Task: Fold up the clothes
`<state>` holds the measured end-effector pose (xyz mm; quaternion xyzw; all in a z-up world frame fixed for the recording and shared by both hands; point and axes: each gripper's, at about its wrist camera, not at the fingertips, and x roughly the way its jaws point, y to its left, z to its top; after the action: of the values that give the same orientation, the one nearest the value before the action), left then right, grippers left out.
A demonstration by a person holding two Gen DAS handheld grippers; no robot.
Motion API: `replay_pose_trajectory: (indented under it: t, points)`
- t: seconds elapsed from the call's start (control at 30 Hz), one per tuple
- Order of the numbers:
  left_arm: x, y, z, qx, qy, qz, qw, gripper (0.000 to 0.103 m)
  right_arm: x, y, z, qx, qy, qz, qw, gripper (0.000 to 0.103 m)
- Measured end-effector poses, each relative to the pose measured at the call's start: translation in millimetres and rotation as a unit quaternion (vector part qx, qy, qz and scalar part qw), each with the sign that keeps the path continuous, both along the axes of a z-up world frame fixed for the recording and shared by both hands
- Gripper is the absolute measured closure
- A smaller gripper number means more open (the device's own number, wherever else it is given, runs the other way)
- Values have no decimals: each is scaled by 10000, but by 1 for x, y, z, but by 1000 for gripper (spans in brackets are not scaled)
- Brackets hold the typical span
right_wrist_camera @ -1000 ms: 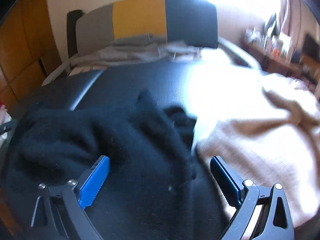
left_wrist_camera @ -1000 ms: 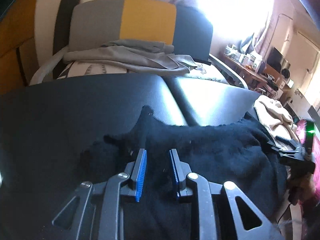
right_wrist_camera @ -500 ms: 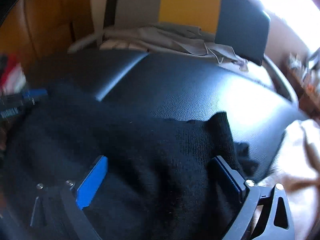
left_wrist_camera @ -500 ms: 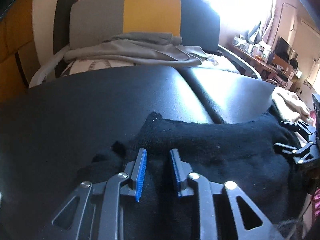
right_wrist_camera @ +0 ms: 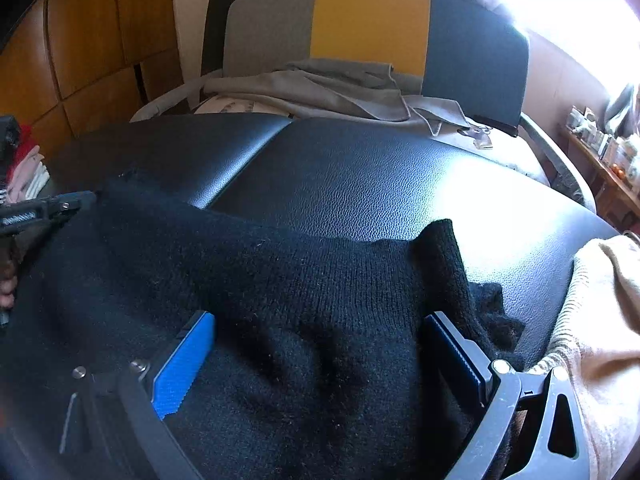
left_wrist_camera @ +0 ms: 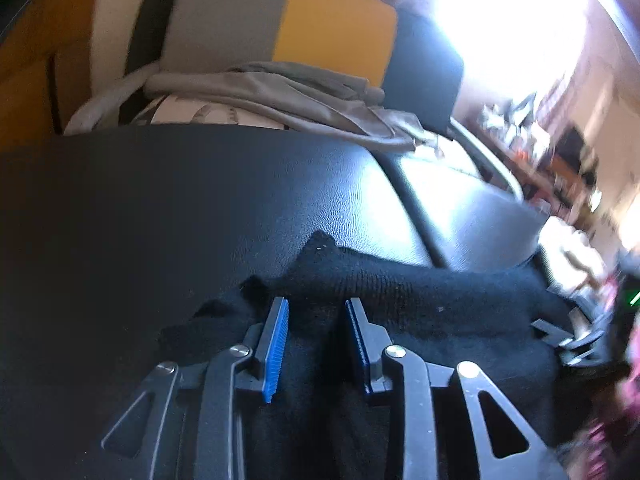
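Since the earlier frame, the black sweater (right_wrist_camera: 320, 312) lies flatter on the bench (right_wrist_camera: 380, 184), so the left hand-held gripper (left_wrist_camera: 316, 312) is opening over it and the right hand-held gripper (right_wrist_camera: 320, 332) is spread wide.

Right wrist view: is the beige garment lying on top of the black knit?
No: the beige garment lies beside the black knit, off its right edge.

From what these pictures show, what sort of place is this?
Most likely a lived-in room at home: a grey, yellow and dark chair draped with grey clothes, a cluttered shelf by a bright window, and a black knit garment on a black padded surface.
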<state>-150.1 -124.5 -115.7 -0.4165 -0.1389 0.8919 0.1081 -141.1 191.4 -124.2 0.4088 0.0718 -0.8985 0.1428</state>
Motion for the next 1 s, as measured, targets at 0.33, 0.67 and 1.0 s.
replay_pose_trajectory:
  t: [0.33,0.67,1.0]
  points:
    - [60,-102,-14,2324,-832,101,9690,56,3,0,1,-60,33,-8,10000,0]
    - [30,-88,-36,2228,-1143,-333,9676,20,3,0,1,-98,22,-20,9999,0]
    - [-8,-45,-31,1447,-1112,-704,9807,80,2,1,2,-182,17,-18,9998,0]
